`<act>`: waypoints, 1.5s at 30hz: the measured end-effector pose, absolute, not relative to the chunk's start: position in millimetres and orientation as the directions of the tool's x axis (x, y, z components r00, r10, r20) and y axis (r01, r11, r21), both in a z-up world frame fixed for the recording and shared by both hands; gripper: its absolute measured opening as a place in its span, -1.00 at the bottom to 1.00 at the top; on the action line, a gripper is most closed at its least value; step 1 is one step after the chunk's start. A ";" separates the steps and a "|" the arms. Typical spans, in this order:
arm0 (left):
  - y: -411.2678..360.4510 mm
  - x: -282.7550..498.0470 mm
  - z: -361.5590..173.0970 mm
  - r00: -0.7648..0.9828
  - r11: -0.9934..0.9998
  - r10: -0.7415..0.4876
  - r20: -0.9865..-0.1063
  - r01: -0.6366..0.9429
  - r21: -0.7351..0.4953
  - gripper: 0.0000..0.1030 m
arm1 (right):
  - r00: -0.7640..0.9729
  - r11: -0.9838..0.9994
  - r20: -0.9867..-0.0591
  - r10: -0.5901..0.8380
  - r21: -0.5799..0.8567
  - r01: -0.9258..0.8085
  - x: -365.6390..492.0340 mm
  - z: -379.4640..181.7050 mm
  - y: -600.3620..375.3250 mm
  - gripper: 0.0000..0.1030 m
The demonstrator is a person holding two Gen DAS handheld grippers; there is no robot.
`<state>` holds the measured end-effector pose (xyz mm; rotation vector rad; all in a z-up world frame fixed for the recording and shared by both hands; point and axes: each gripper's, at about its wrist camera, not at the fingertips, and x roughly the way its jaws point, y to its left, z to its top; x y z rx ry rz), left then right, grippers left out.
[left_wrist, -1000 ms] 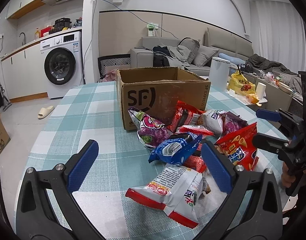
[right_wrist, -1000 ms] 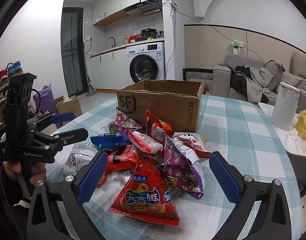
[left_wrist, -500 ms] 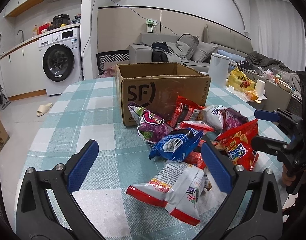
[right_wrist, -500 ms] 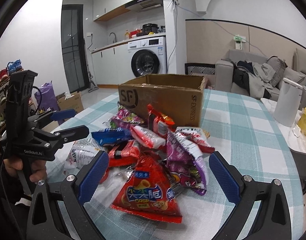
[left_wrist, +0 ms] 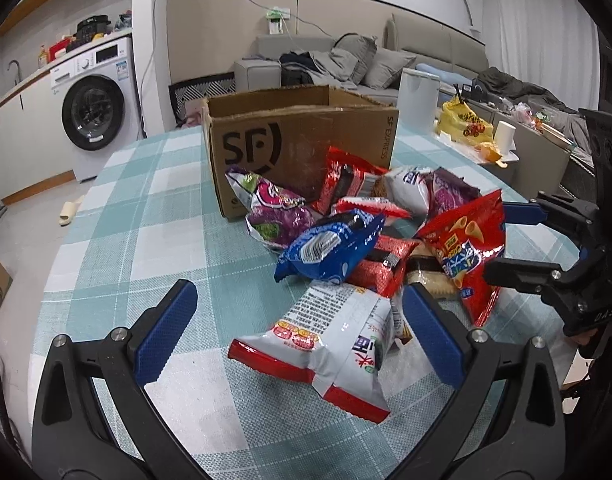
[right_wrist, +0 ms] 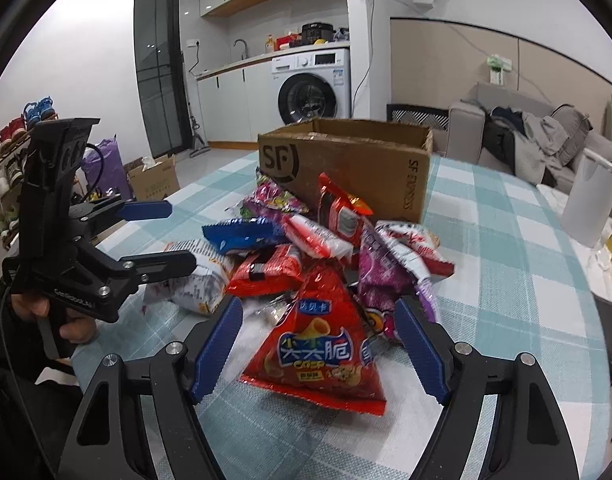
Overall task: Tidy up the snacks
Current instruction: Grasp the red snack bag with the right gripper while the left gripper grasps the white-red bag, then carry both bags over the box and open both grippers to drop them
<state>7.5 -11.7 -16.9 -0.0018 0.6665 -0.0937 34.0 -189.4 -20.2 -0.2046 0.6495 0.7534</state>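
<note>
Jaws closing now on the right gripper (right_wrist: 317, 354), straddling the red chip bag (right_wrist: 319, 344) at the pile's near edge, pads not yet pressing. Left gripper (left_wrist: 296, 328) hangs spread wide over the white-and-red packet (left_wrist: 333, 344). Behind the heap, the open SF cardboard box (left_wrist: 298, 148) waits on the checked table (left_wrist: 146, 240), probably the destination; blue cookie pack (left_wrist: 331, 246) crowds the middle.

The cardboard box (left_wrist: 302, 152) bears a black "SF" logo on its front face and "SF EXPRESS" on its side face. At 6 o'clock from it, the red snack bag (right_wrist: 317, 340) carries blue-backed Chinese characters; other packet print is illegible.
</note>
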 end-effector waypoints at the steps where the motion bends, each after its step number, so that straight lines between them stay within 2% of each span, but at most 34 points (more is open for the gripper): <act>1: -11.3 9.7 -19.6 0.770 0.996 -0.087 -0.632 0.084 -0.034 0.99 | 0.540 0.723 -0.624 0.565 0.060 -0.688 35.7 -22.1 -188.6 0.50; 10: -13.6 20.9 -31.6 0.715 0.993 -0.112 -0.690 0.099 -0.058 0.98 | 0.486 0.733 -0.674 0.556 0.122 -0.669 47.2 -34.9 -189.2 0.45; 14: -15.1 24.4 -36.3 0.683 0.987 -0.156 -0.713 0.124 -0.098 0.69 | 0.463 0.734 -0.692 0.554 0.145 -0.663 51.1 -39.5 -188.8 0.34; 19: -16.8 27.2 -39.4 0.669 0.985 -0.174 -0.722 0.135 -0.112 0.58 | 0.451 0.734 -0.704 0.548 0.147 -0.663 51.7 -42.6 -185.2 0.19; 28: -15.5 24.0 -37.4 0.662 0.973 -0.229 -0.714 0.165 -0.159 0.25 | 0.471 0.728 -0.688 0.552 0.123 -0.674 45.9 -36.3 -182.3 -0.09; 29: -14.4 22.7 -36.8 0.659 0.968 -0.250 -0.709 0.173 -0.181 0.04 | 0.474 0.729 -0.682 0.557 0.127 -0.673 45.4 -35.1 -183.2 -0.09; 39: -20.9 15.9 -35.5 0.655 0.965 -0.264 -0.708 0.189 -0.184 0.00 | 0.488 0.713 -0.636 0.598 0.144 -0.687 35.4 -25.1 -187.7 -0.11; 45: -12.3 9.1 -26.4 0.687 0.956 -0.293 -0.665 0.187 -0.228 -0.03 | 0.499 0.701 -0.586 0.638 0.173 -0.692 32.7 -14.0 -189.9 -0.11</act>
